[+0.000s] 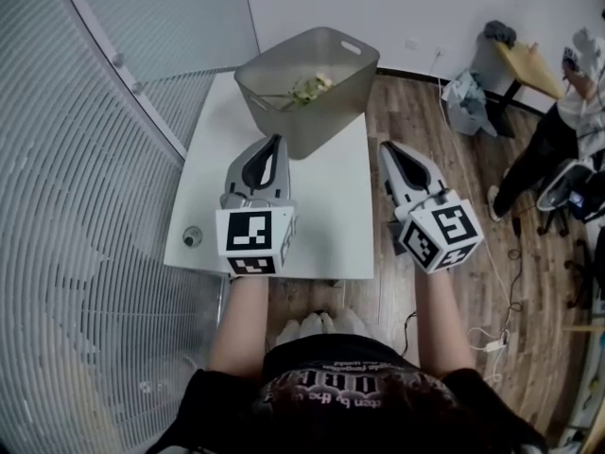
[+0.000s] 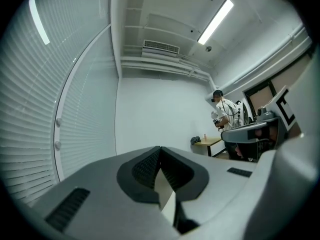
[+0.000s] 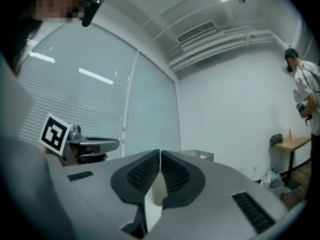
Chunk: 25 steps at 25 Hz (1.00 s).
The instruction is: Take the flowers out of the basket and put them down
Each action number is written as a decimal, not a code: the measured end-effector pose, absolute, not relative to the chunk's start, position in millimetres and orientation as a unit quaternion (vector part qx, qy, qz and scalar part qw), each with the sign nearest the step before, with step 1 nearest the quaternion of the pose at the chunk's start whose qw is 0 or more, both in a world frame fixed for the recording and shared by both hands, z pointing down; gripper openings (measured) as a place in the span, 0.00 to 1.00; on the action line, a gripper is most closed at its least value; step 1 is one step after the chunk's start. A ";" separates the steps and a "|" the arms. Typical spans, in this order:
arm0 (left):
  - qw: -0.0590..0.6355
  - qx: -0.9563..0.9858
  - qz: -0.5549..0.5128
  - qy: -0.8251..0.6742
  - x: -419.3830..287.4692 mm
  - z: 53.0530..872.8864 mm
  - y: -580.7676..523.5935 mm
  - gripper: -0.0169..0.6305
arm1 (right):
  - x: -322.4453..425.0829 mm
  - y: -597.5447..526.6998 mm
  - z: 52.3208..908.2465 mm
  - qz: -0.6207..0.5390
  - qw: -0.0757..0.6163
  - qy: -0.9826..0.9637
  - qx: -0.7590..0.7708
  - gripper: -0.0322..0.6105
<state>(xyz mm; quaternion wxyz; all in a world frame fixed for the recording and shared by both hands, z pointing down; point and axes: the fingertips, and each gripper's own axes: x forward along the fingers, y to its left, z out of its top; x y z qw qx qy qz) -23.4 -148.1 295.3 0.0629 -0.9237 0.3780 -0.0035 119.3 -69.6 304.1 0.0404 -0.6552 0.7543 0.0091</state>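
A white table [image 1: 331, 225] is carrying a grey basket [image 1: 326, 121] at its far end, with the left gripper [image 1: 277, 141] and right gripper [image 1: 386, 148] hovering near it, both pairs of jaws pressed together on nothing. The flowers [image 1: 310, 87] are lying inside the basket. Jaws going in closed are probably risking shoving the light basket along or crushing the blooms.

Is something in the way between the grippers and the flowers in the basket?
Yes. The basket has its near wall between the flowers inside it and both the left gripper and the right gripper. They would probably have to reach over the rim.
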 end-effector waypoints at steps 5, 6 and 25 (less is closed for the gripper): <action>0.067 -0.928 -0.015 0.367 -15.1 296.0 -168.3 0.03 | 115.6 -88.2 306.2 0.005 0.037 0.760 -0.649 0.10; 0.067 -0.928 -0.014 0.365 -13.3 295.3 -172.0 0.03 | 114.8 -91.3 307.5 0.003 0.036 0.761 -0.647 0.10; 0.072 -0.914 -0.013 0.400 46.4 308.7 -263.9 0.03 | 174.6 -199.0 333.5 -0.002 0.028 0.793 -0.609 0.10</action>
